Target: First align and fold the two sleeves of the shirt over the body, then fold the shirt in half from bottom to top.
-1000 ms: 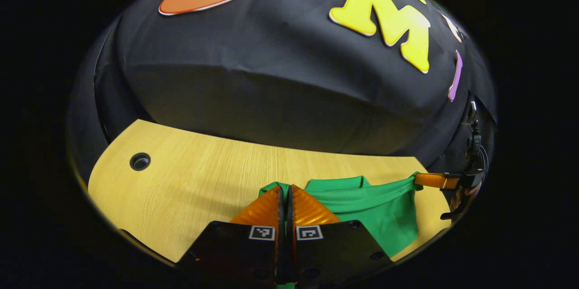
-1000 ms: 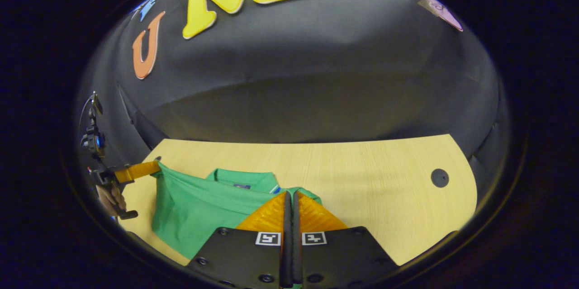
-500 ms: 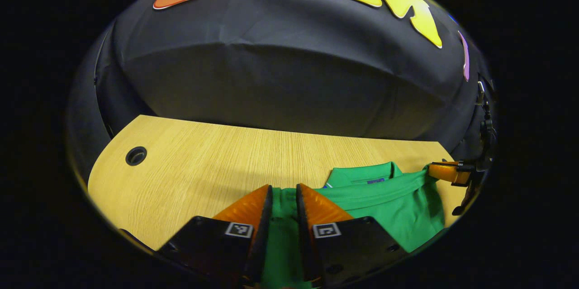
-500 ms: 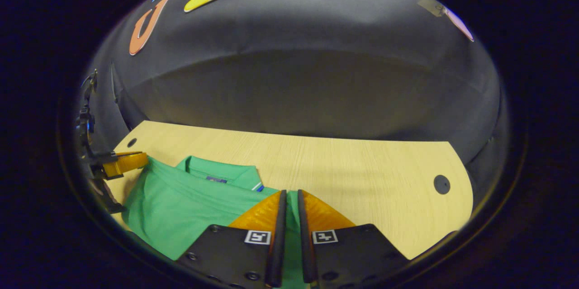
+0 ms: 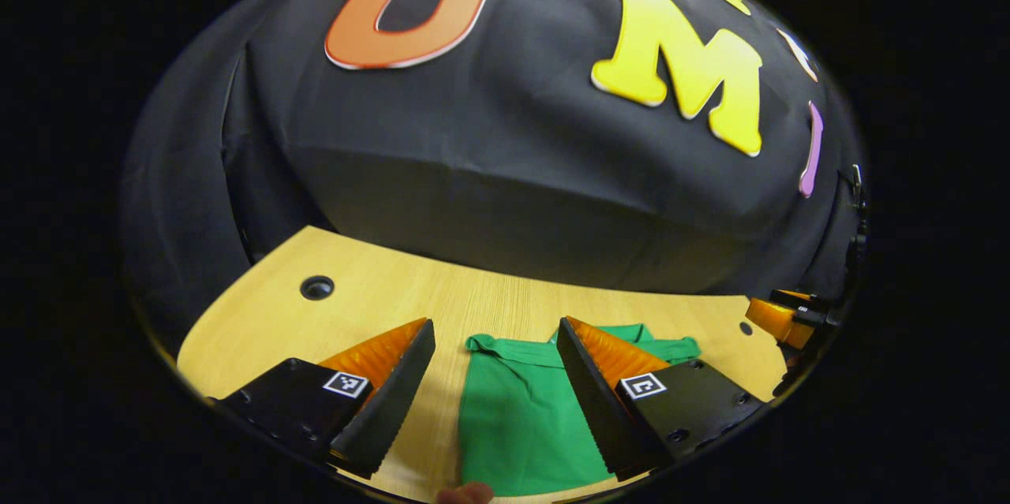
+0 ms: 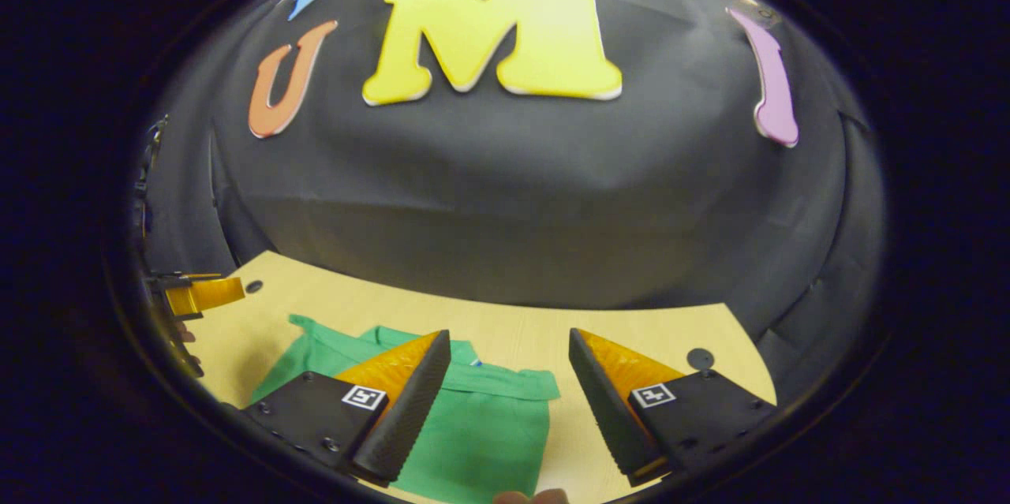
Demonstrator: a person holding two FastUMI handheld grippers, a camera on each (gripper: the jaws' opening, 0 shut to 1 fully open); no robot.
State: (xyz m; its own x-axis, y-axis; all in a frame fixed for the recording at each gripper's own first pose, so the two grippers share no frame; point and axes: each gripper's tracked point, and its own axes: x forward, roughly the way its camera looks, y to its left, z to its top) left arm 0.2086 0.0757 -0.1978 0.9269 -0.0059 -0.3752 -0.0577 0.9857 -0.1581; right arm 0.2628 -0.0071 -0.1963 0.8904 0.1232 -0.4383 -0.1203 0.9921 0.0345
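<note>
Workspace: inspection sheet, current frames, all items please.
Surface: wooden table, a round hole near each end.
Job's things: green shirt lying folded and flat on the table, collar toward the wall; neither claw touches it.
Clutter: nothing seen.
Grippers: left claw wide open above the shirt; right claw wide open above the shirt's right edge.
Cables: nothing seen on the table.
Surroundings: black cloth wall behind the table; a fingertip at the left gripper view's bottom edge.
</note>
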